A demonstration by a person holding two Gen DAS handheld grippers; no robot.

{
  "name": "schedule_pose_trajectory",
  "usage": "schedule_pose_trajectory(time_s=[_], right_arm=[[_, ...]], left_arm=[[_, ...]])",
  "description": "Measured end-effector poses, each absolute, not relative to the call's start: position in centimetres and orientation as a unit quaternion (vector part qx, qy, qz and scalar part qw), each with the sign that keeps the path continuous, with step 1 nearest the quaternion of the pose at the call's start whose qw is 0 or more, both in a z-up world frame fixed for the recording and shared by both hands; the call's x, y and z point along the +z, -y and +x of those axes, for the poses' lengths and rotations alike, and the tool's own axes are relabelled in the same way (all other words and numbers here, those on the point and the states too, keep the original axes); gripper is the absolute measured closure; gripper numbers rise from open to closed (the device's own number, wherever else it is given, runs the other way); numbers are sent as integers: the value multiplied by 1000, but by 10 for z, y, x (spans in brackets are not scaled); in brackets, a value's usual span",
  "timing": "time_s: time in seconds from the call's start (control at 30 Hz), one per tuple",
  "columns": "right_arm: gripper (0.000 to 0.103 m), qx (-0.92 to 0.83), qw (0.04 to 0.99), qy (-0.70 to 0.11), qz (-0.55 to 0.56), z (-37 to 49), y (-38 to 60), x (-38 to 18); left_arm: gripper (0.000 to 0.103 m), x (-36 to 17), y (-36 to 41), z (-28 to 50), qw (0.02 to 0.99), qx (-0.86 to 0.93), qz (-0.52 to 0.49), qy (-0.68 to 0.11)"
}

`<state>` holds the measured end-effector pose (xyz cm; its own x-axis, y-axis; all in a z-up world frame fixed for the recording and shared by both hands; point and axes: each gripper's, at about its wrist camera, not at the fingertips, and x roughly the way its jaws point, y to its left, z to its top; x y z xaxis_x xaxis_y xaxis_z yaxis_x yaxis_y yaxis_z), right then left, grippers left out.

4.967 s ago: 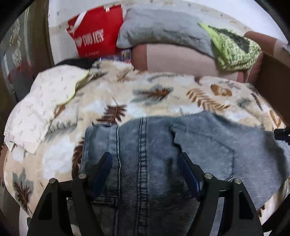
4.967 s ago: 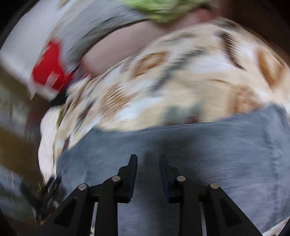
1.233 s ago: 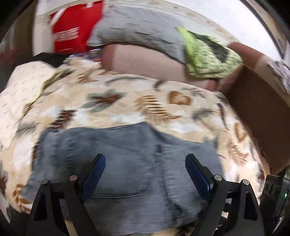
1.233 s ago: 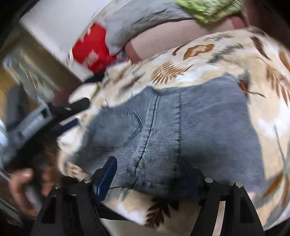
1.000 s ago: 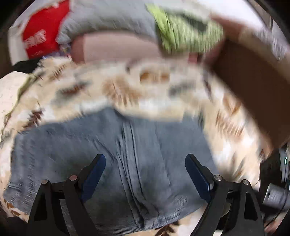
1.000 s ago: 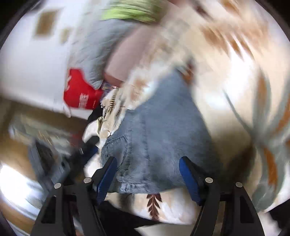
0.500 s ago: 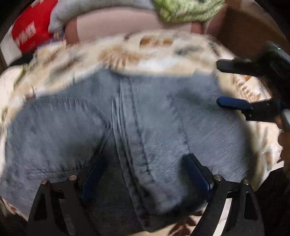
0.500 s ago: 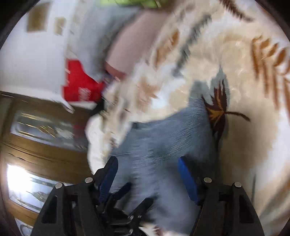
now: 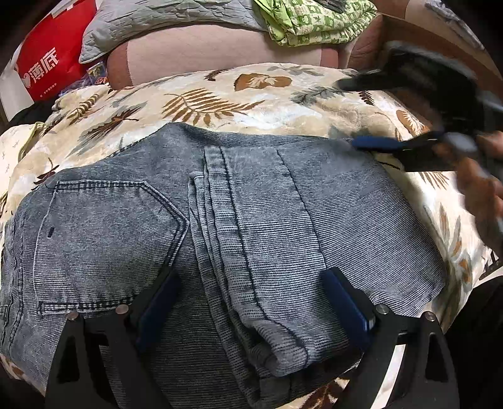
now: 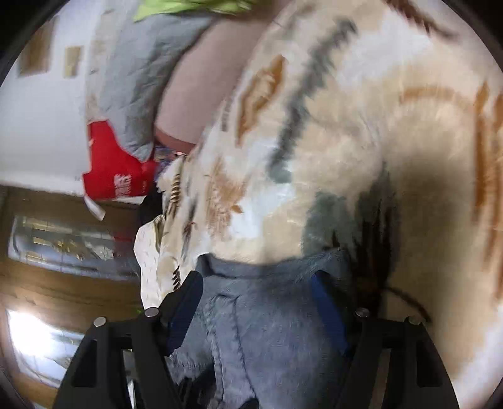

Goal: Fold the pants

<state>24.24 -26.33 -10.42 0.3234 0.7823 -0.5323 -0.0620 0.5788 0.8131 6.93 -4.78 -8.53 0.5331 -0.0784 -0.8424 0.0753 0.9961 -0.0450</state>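
Observation:
The grey-blue jeans [image 9: 239,220] lie folded into a compact bundle on a leaf-patterned blanket [image 9: 220,97], back pocket at the left. My left gripper [image 9: 251,302] is open, its fingers wide apart over the near edge of the bundle. My right gripper [image 9: 377,113] shows at the right in the left wrist view, open at the jeans' far right corner. In the right wrist view the right gripper [image 10: 257,302] is open with the jeans [image 10: 267,333] between its fingers, and the view is blurred.
A red bag [image 9: 47,59], a grey quilted pillow [image 9: 163,22] and green patterned cloth [image 9: 314,19] lie on a pink bolster [image 9: 220,56] at the back. A white pillow [image 9: 9,151] lies left. A brown board [image 9: 440,50] stands at the right.
My left gripper has come closer over the folded jeans. My right gripper has swung round to the bundle's far right corner and its view has tilted. Both stayed open.

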Motion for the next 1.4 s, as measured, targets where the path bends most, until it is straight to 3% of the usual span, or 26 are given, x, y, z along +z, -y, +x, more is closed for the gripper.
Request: schedule_pose_trajectory(time_s=[0.17, 0.23, 0.33, 0.47, 0.57, 0.63, 1.0, 1.2, 1.4], right_arm=[[28, 313, 720, -505, 357, 172, 276, -94], [24, 313, 706, -516, 369, 147, 276, -109], [26, 297, 698, -524, 387, 130, 288, -142], [25, 302, 716, -494, 390, 119, 296, -110], [15, 331, 708, -487, 390, 104, 297, -110], [15, 311, 707, -515, 372, 101, 296, -141], [16, 323, 757, -451, 346, 97, 294, -113], [15, 309, 765, -485, 291, 103, 276, -125], [15, 309, 766, -473, 306, 103, 281, -126]], left_arm=[[10, -85, 47, 68, 877, -47, -3, -478], [10, -85, 46, 68, 878, -47, -6, -477], [10, -82, 47, 67, 875, -48, -4, -481], [10, -62, 30, 56, 885, -41, -41, -462], [10, -59, 19, 50, 886, -25, -51, -460], [10, -64, 15, 53, 878, -17, -51, -475], [10, -55, 0, 47, 877, 3, -74, -475], [10, -57, -3, 45, 875, 3, -82, -478], [10, -54, -10, 39, 876, 2, -92, -473]])
